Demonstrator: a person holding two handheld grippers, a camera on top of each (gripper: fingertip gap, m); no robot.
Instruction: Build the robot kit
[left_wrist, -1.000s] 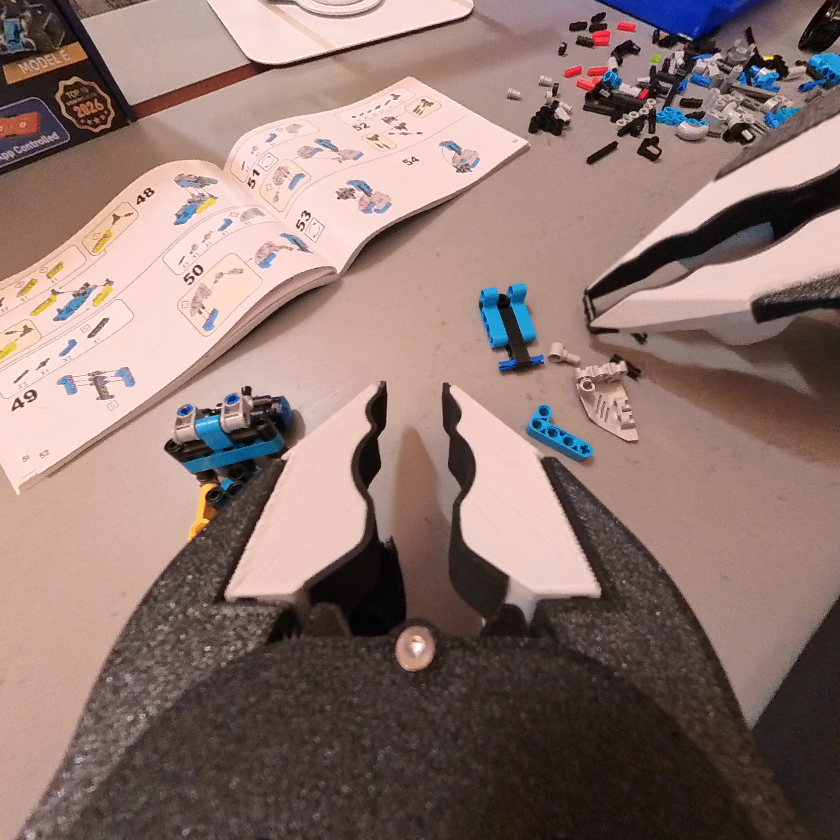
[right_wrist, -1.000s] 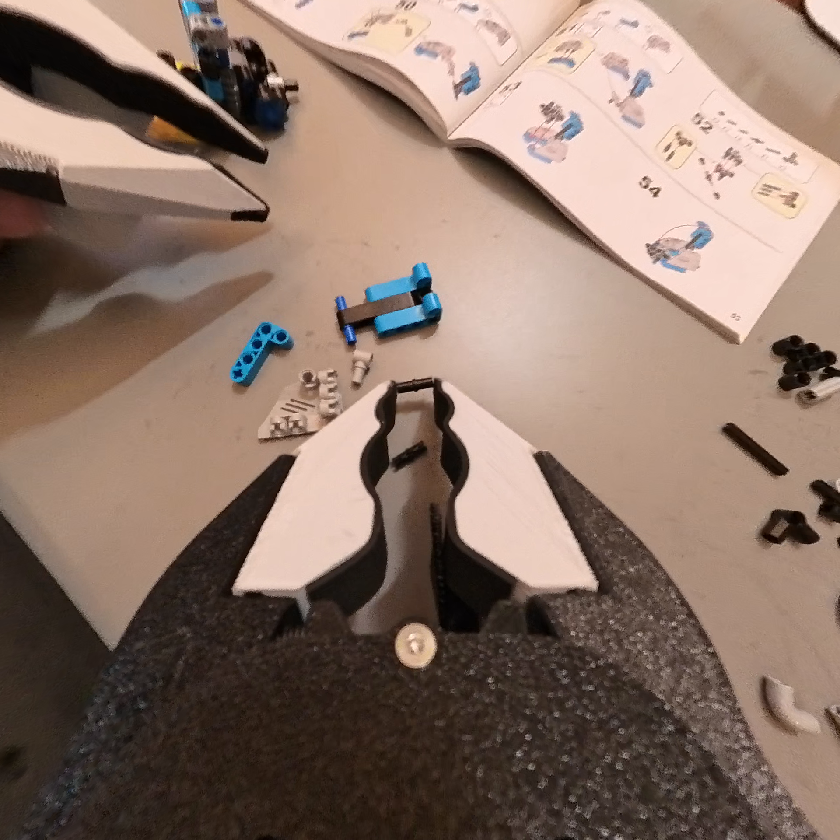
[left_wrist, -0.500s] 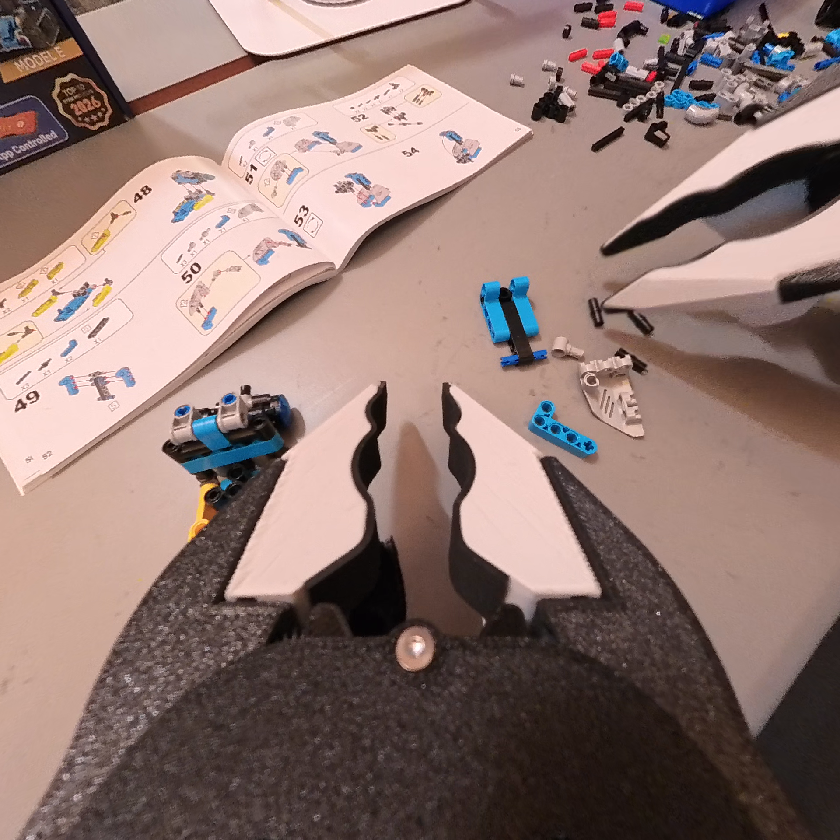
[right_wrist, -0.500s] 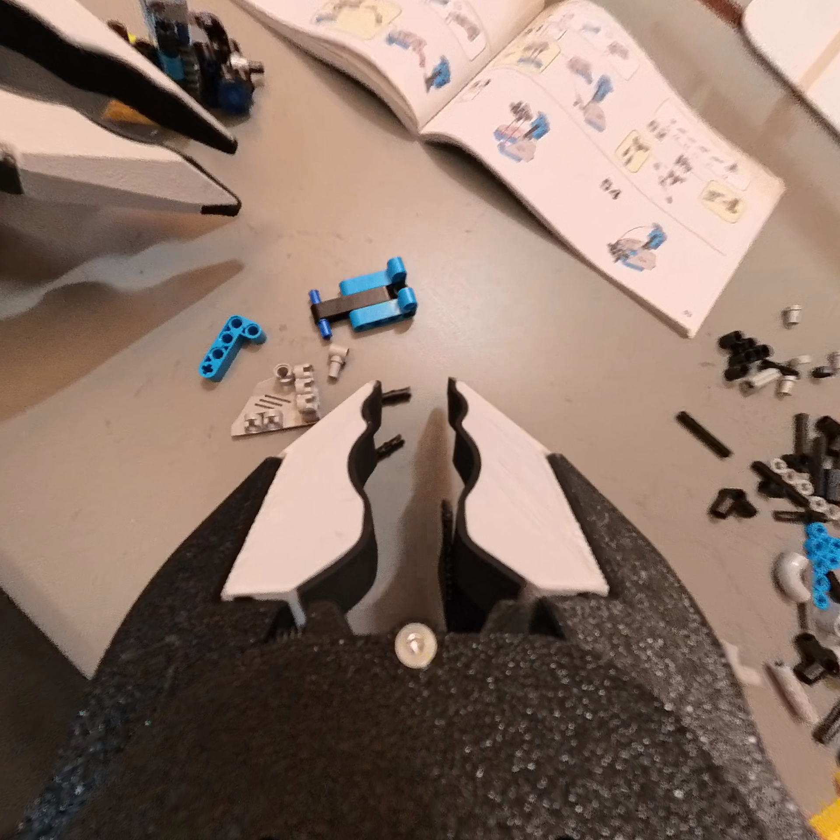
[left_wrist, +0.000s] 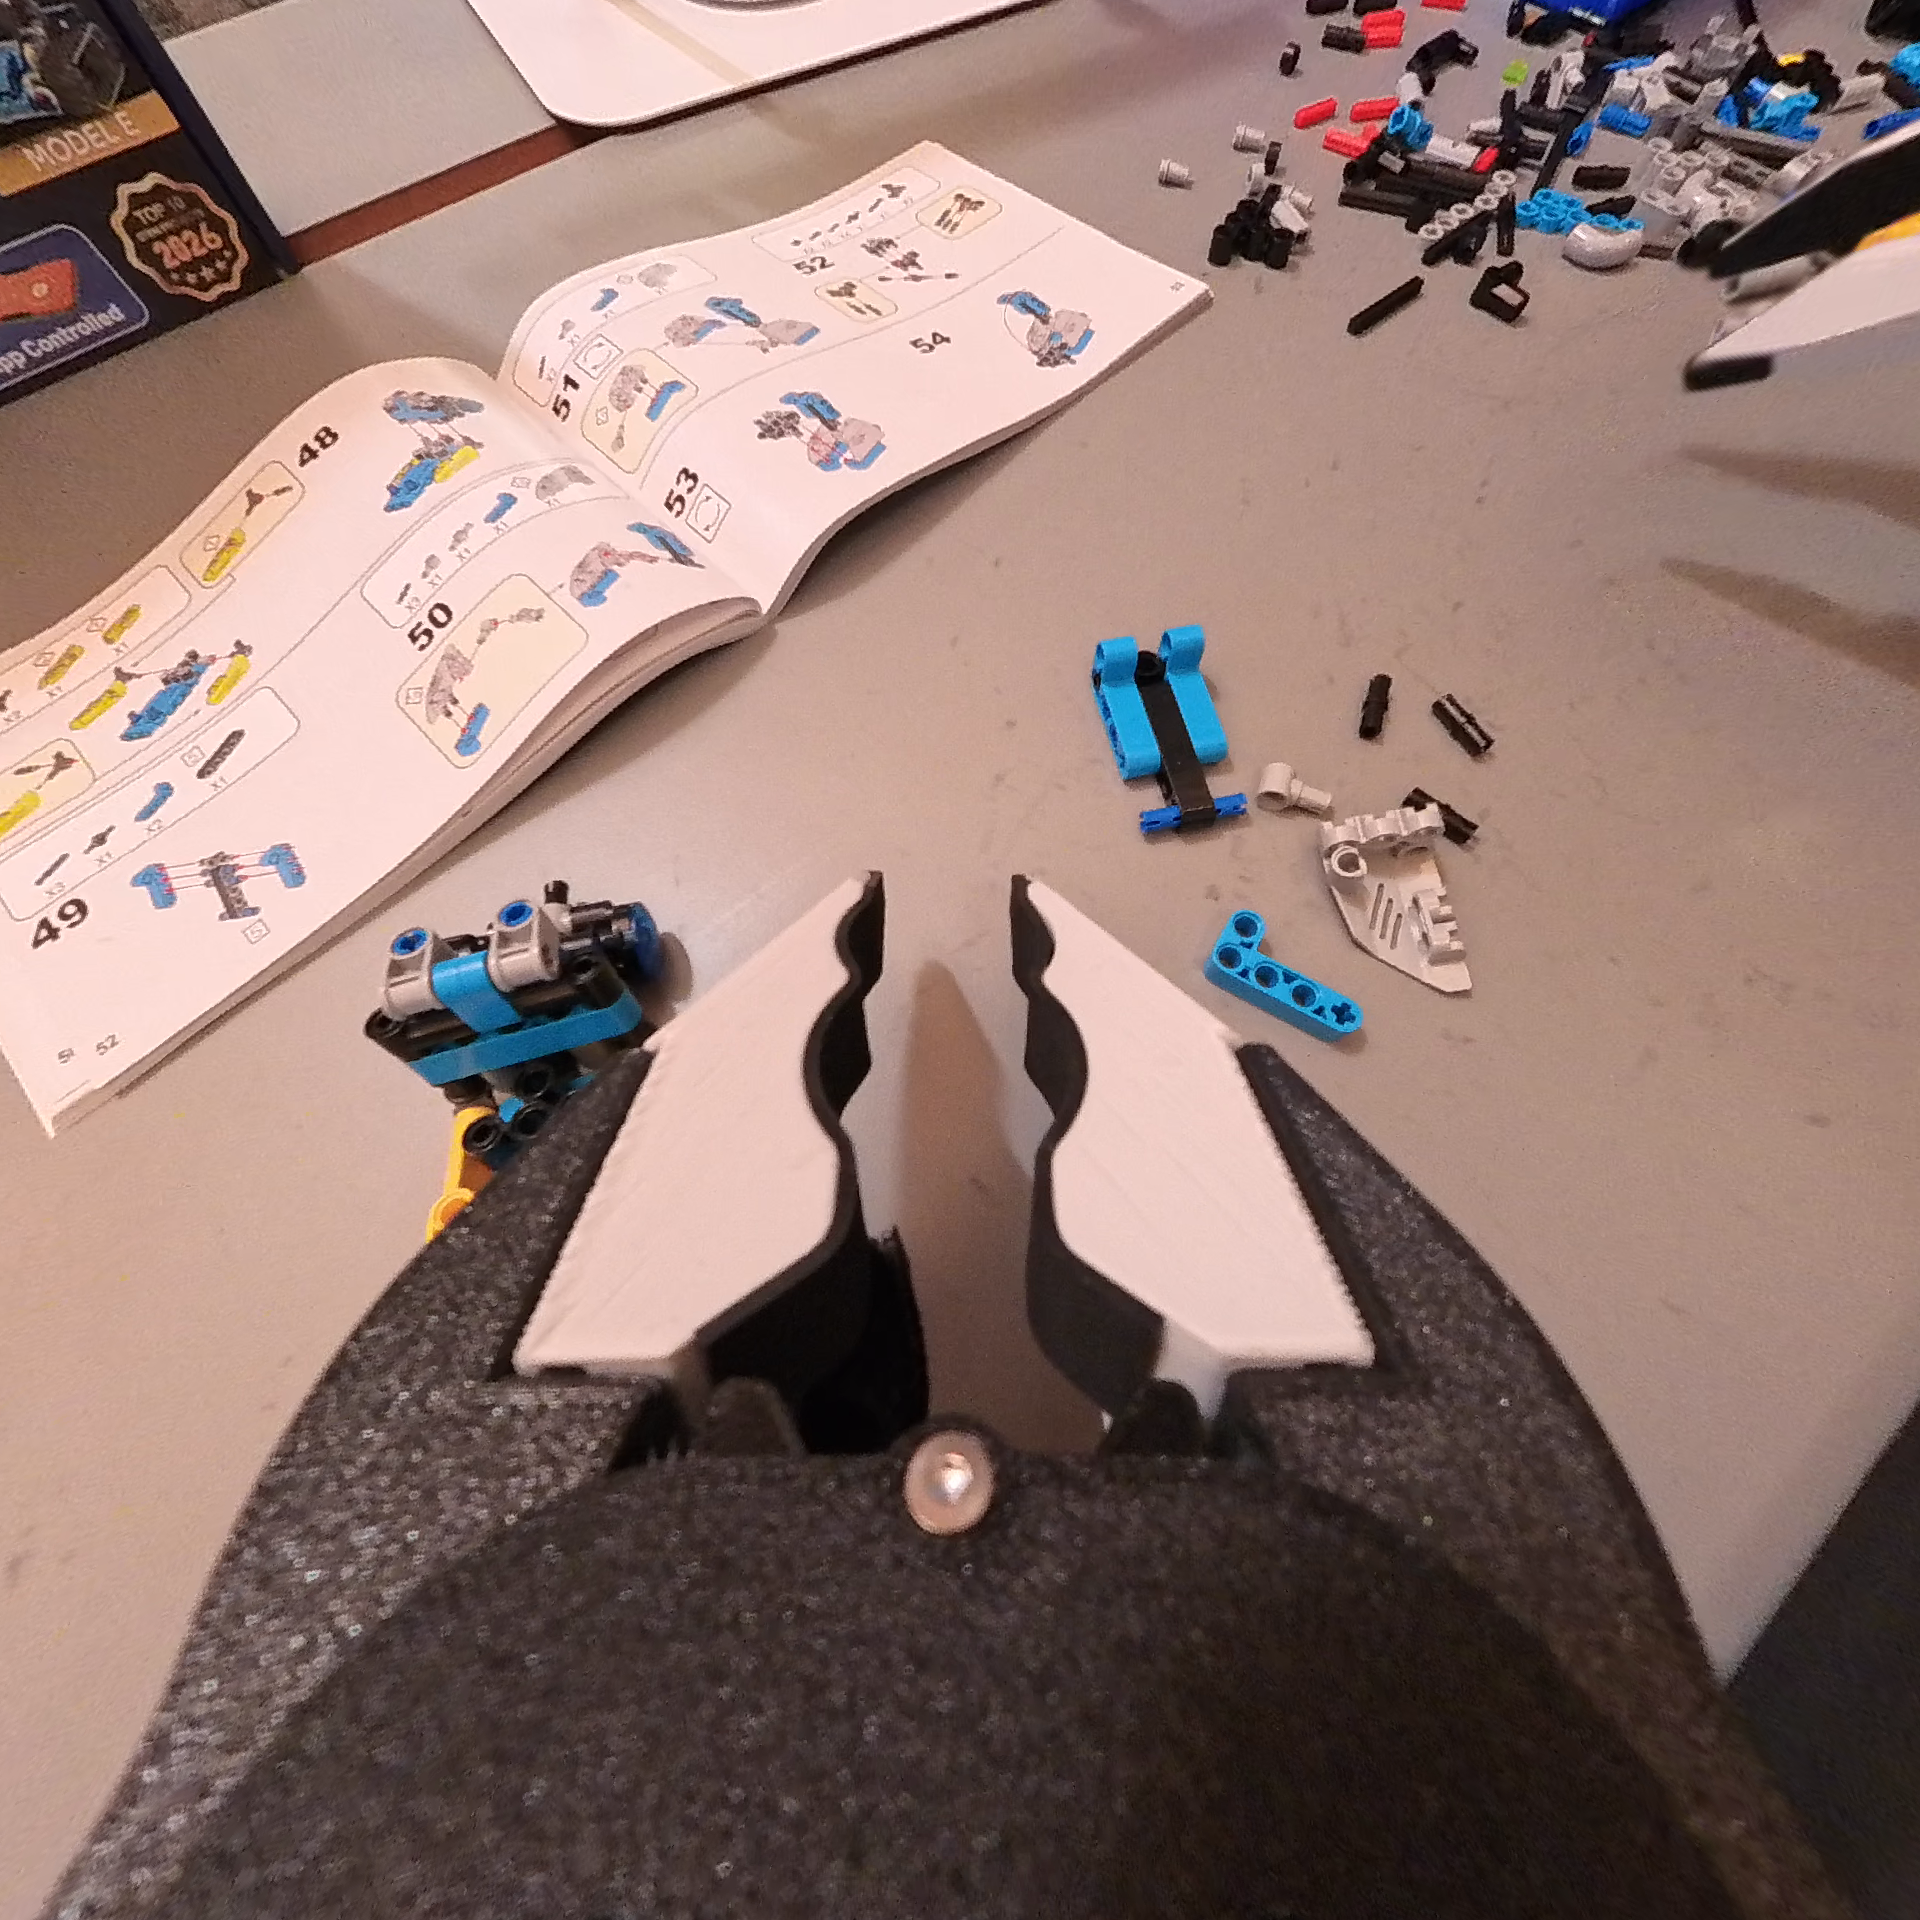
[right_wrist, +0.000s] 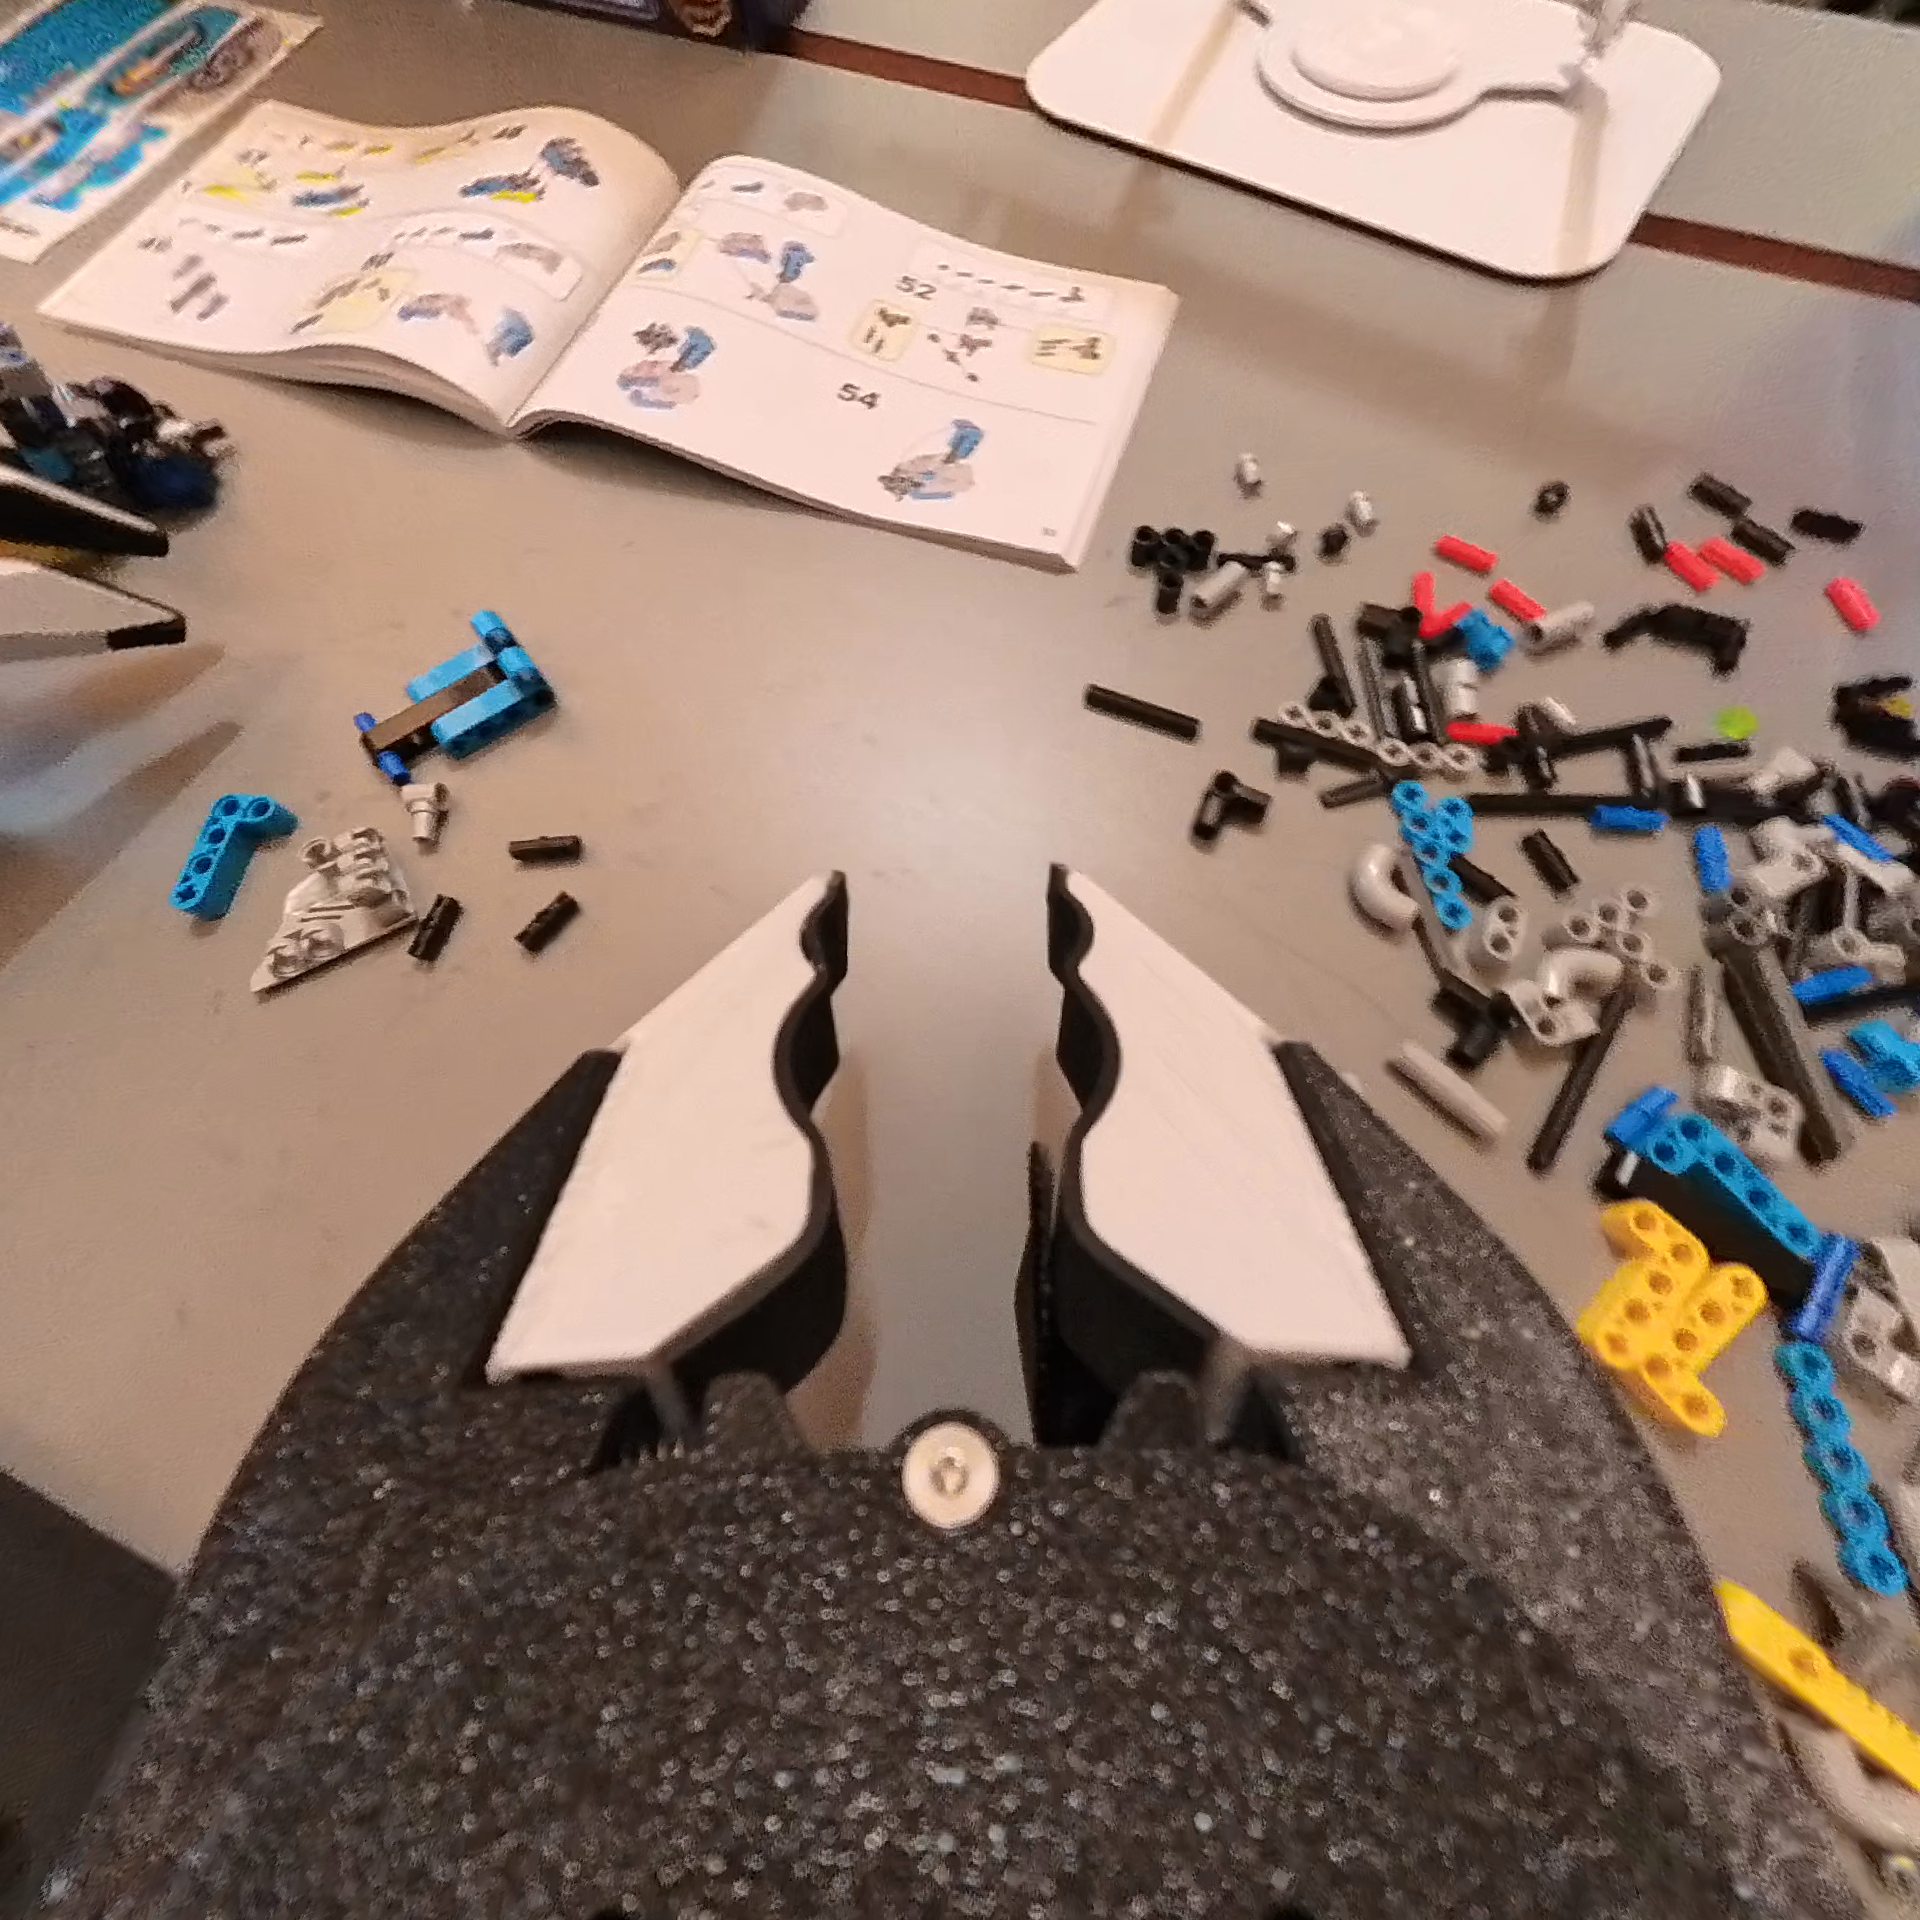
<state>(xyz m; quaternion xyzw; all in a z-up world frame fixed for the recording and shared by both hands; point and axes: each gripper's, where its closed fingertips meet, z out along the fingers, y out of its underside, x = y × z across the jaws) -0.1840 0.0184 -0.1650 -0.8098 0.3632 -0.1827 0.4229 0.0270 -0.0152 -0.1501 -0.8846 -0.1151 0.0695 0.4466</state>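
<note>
My left gripper (left_wrist: 948, 883) is open and empty over bare table, and it also shows at the left edge of the right wrist view (right_wrist: 171, 587). A part-built blue, black and grey model (left_wrist: 509, 997) lies just left of it. My right gripper (right_wrist: 945, 878) is open and empty, and it also shows at the upper right of the left wrist view (left_wrist: 1704, 317). To its left lie three black pins (right_wrist: 544, 848), a grey panel (right_wrist: 332, 914), a blue L-beam (right_wrist: 223, 852) and a small blue and black assembly (right_wrist: 468, 701). That assembly (left_wrist: 1158, 722) also shows right of my left gripper.
An open instruction booklet (left_wrist: 520, 520) lies at the back left. A pile of loose black, blue, grey and red parts (right_wrist: 1610, 831) lies right of my right gripper. A white tray (right_wrist: 1351, 135) stands at the back. A dark box (left_wrist: 104, 187) is far left. My hands' fingertips stand some 20 cm from each other.
My right gripper was shut on a black pin, then opened and left it on the table. It has since drawn back to the right, toward the parts pile. My left gripper has not moved.
</note>
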